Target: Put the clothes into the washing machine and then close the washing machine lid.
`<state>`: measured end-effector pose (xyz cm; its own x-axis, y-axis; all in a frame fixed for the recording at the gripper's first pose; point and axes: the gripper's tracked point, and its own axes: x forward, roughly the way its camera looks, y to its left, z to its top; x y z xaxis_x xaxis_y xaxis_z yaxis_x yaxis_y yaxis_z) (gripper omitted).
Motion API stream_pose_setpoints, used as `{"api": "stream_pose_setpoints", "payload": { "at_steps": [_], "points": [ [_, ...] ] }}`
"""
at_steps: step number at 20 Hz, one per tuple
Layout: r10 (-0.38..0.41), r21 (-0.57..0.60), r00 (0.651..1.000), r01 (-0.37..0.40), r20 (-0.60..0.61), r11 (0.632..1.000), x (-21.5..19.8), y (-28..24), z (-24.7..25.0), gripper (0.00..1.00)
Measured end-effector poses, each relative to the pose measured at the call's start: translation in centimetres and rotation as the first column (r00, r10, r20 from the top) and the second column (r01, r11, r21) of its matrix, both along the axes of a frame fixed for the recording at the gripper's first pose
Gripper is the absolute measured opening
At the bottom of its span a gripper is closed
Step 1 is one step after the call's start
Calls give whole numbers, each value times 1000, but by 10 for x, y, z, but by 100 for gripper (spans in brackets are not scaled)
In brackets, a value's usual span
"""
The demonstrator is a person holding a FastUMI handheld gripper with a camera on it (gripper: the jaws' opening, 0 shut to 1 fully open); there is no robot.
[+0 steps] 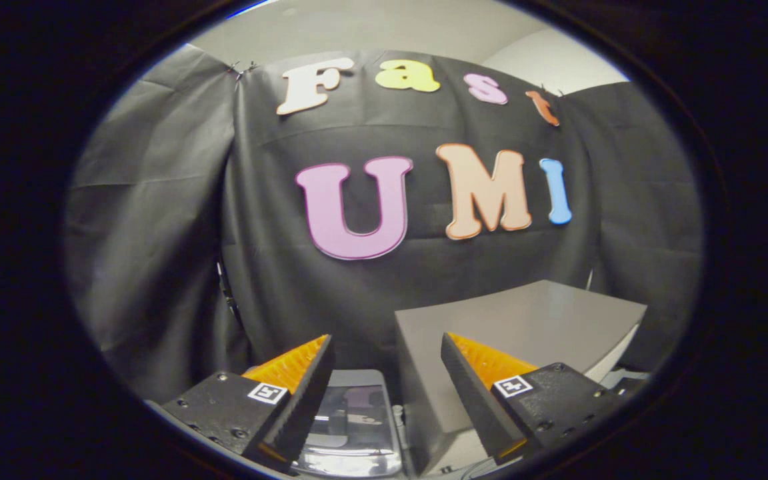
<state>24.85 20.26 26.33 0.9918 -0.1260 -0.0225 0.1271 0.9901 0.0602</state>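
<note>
Gripper (384, 393) wide open, nothing between fingers, aimed at black cloth wall (157, 233). Grey washing machine lid (524, 320) just ahead, 1 o'clock of right finger, apparently raised; glossy transparent panel (351, 420) between fingertips, 6 o'clock. Clothes: cannot tell where. Judgement: clothes soft, light, limp; pinch bunched fold near middle so ends do not trail. Lid rigid, smooth, likely slippery; push on free edge rather than pinch.

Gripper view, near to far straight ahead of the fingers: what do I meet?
Open gripper, fingers apart and holding nothing → glossy panel low between them → grey box-like unit just ahead of the right-hand finger → black cloth wall beyond.
</note>
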Motion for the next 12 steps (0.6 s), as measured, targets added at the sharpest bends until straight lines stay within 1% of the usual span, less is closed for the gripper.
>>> {"api": "stream_pose_setpoints", "payload": {
  "at_steps": [3,8,12],
  "points": [
    [-3,15,1000,3,31,1000,-27,-25,5,97],
    [45,42,992,-50,120,998,-64,-55,9,97],
    [61,-34,986,-57,158,998,-89,-80,5,97]
  ]
}}
